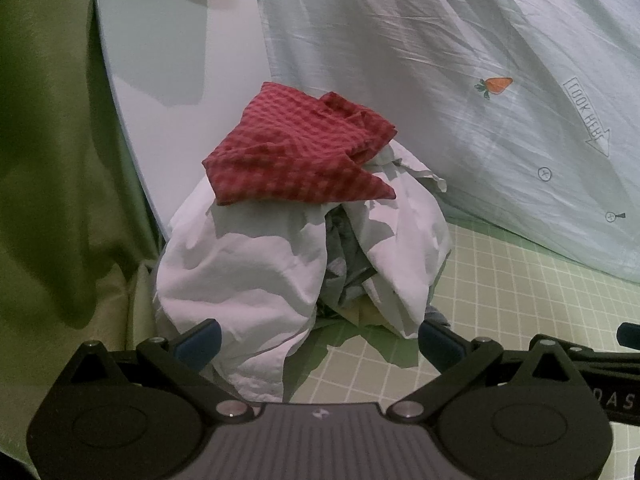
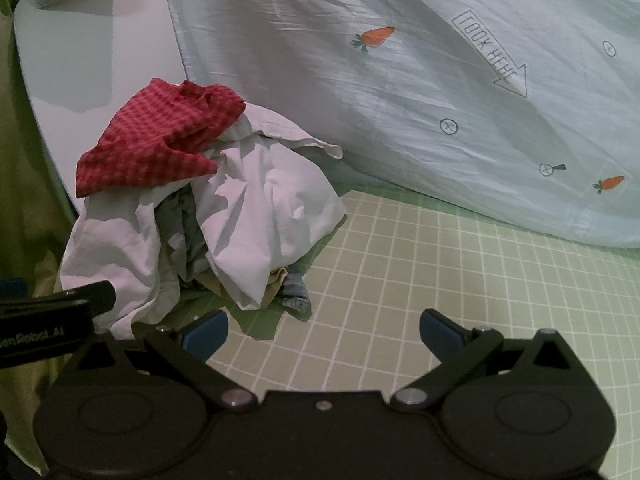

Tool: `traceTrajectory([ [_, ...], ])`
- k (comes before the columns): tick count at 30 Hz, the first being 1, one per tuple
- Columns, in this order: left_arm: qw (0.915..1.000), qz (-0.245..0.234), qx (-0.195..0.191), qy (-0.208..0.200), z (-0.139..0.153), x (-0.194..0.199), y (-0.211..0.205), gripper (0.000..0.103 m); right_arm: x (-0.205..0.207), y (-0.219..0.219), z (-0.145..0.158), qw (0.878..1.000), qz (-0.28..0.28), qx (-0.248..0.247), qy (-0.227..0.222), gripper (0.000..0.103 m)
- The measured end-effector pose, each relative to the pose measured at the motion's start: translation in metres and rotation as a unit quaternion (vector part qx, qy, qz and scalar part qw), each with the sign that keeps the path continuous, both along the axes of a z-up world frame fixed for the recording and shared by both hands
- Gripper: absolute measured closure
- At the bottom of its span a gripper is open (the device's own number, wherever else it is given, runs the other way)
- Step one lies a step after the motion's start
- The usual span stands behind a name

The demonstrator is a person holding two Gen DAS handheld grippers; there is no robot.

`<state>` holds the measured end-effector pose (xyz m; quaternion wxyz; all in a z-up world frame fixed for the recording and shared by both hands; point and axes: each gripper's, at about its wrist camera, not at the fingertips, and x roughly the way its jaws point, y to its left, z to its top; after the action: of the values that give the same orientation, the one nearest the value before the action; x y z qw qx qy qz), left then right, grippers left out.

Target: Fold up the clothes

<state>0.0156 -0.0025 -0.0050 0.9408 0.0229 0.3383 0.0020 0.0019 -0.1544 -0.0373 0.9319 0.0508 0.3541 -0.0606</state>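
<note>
From my left wrist, my left claw (image 1: pixel 318 340) is spread wide and holding nothing, its blue pads (image 1: pixel 200 342) set either side of the foot of the clothes pile (image 1: pixel 280 264). The pile sits right in front of me on the green checked bed sheet (image 1: pixel 500 320): a red checked cloth (image 1: pixel 296 148) lies on top, white garments (image 1: pixel 240 268) slump beneath it, and grey fabric shows in the fold between them. Behind the pile a pale board (image 1: pixel 168 60) stands on edge, with a light blue quilt (image 1: pixel 460 80) printed with carrots heaped to the right. Over to my right wrist: my right claw (image 2: pixel 322 334) is also wide apart and empty, hovering over bare sheet (image 2: pixel 440 280). Here the pile (image 2: pixel 224 216) is up and to the left, the red cloth (image 2: pixel 156 140) crowning it, the white garments (image 2: pixel 256 208) draped under. The carrot quilt (image 2: pixel 400 100) fills the back, touching the pile's rear edge. My other claw's black body (image 2: pixel 48 320) pokes in at the left edge.
</note>
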Motion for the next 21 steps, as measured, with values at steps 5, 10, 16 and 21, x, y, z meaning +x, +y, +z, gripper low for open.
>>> traceTrajectory([
  [5,1.0000,-0.001,0.002,0.001,0.0005,0.0000,-0.0022,0.000,-0.0007,-0.0013,-0.0012,1.000,0.001,0.002,0.000,0.000],
  [10,1.0000,-0.003,0.003,0.003,-0.0003,0.0002,-0.0015,0.000,-0.0011,-0.0024,-0.0023,1.000,-0.001,0.004,0.001,0.000],
  [16,1.0000,-0.002,0.003,0.006,-0.0017,0.0018,-0.0003,0.000,0.0012,-0.0030,-0.0037,1.000,-0.003,0.006,0.004,0.000],
  [21,0.9999,-0.006,-0.002,0.009,-0.0027,0.0062,0.0015,0.000,0.0040,-0.0033,-0.0051,1.000,0.000,0.008,0.005,0.000],
])
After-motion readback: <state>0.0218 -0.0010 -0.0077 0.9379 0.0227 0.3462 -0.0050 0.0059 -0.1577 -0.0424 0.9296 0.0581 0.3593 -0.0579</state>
